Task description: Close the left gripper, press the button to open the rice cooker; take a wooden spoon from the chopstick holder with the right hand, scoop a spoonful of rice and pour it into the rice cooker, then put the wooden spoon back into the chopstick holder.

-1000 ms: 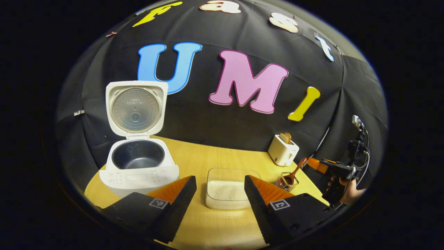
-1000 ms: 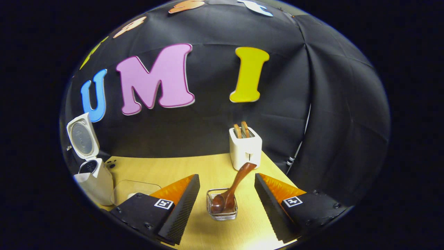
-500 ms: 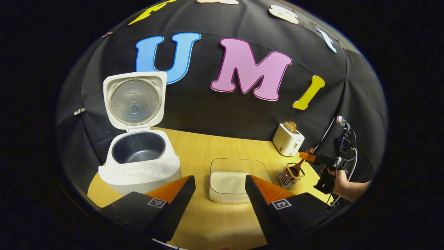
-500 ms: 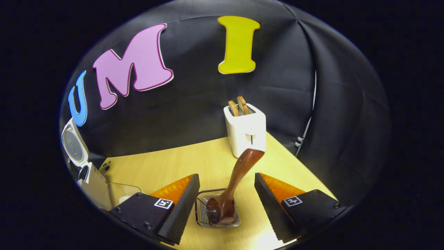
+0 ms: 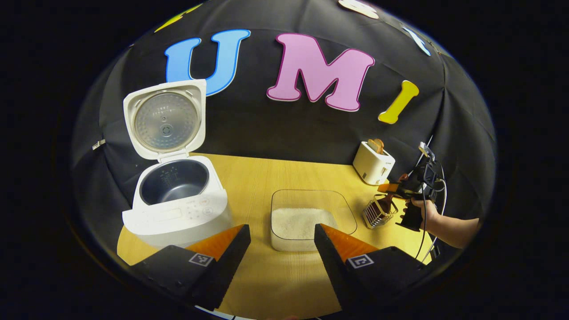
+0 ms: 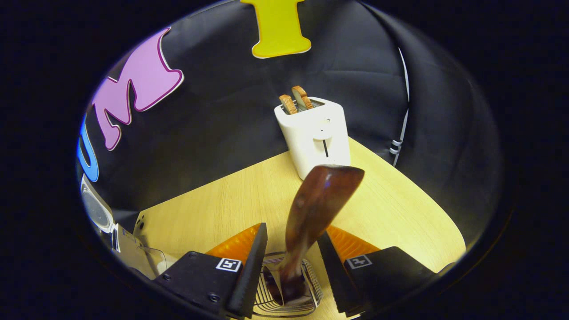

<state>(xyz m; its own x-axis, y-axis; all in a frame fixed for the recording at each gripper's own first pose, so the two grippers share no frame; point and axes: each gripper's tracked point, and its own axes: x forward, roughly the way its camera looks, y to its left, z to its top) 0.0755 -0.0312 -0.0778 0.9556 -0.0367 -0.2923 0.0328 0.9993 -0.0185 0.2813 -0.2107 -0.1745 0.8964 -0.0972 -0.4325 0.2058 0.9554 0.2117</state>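
The cooker (image 5: pixel 175 200) is seen in the left gripper view at the left part of the desk (image 5: pixel 266 173), near its front edge, with the lid (image 5: pixel 163 119) raised upright behind the pot opening. The inner pot is exposed. A clear tray of rice (image 5: pixel 306 220) is placed on the desk to the right of the cooker, apart from it.

The left tool (image 5: pixel 282 249) is held released above the front edge of the desk, its fingers spread wide with the tray visible between them. Nothing is gripped.

The wire holder (image 5: pixel 378 213) is located toward the right edge of the desk, just right of the tray. The spoon (image 6: pixel 315 213) is stood in the holder (image 6: pixel 289 291), bowl down, with its handle leaning up and to the right in the right gripper view. The right tool (image 6: pixel 291 266) is positioned directly over the holder, its fingers set on either side of the spoon handle. The fingers are narrowed around the handle, but contact on both sides cannot be confirmed.

In the left gripper view, the right tool (image 5: pixel 391 190) is held by a hand (image 5: pixel 420 209) at the holder.

A toaster (image 6: pixel 313 133) with two slices raised is placed at the rear right of the desk, behind the holder.
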